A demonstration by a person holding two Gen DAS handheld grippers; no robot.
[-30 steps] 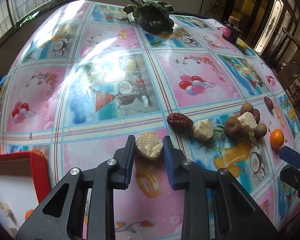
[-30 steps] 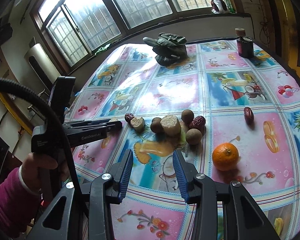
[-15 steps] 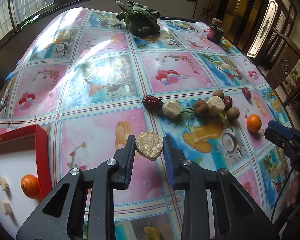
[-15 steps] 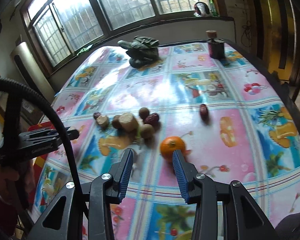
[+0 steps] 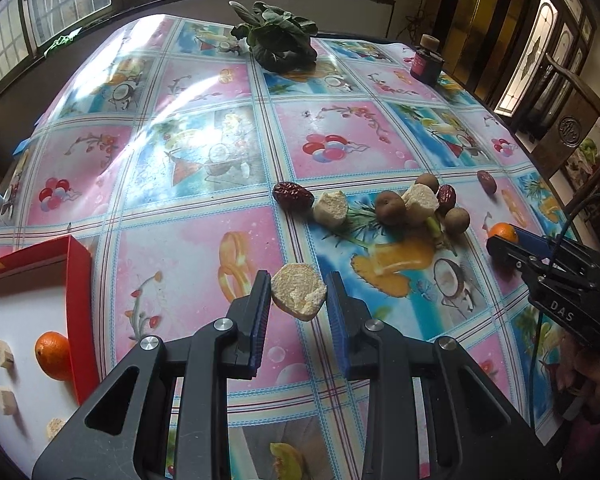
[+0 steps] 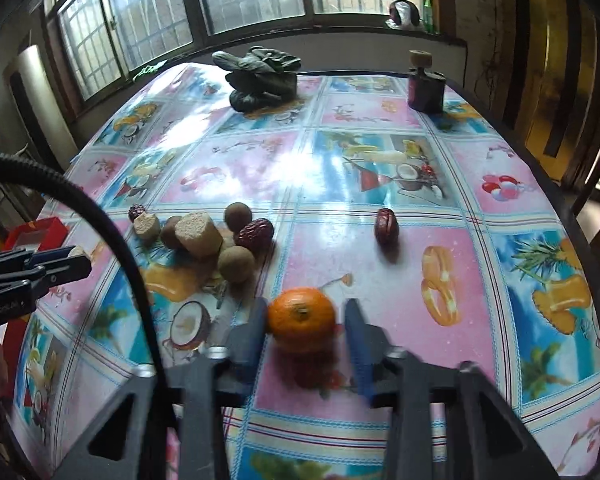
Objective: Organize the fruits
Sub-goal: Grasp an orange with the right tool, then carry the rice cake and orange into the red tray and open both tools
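Observation:
My left gripper (image 5: 298,294) is shut on a pale cut fruit chunk (image 5: 298,294) and holds it above the tablecloth. A red box (image 5: 78,276) at the lower left holds an orange (image 5: 52,354) and several pale chunks. My right gripper (image 6: 306,320) is open, with its fingers either side of an orange (image 6: 302,316) on the table. It also shows in the left wrist view (image 5: 500,248). A pile of brown round fruits, pale chunks and red dates (image 6: 216,240) lies left of the orange. A lone red date (image 6: 386,226) lies beyond it.
A bunch of dark leafy greens (image 5: 280,44) and a dark jar (image 5: 426,62) stand at the table's far side. A wooden chair (image 5: 572,128) stands at the right. The table edge runs close at the right in the right wrist view.
My left gripper has carried the chunk back toward the red box, which now shows more. My right gripper has moved right and forward until its fingers straddle the orange.

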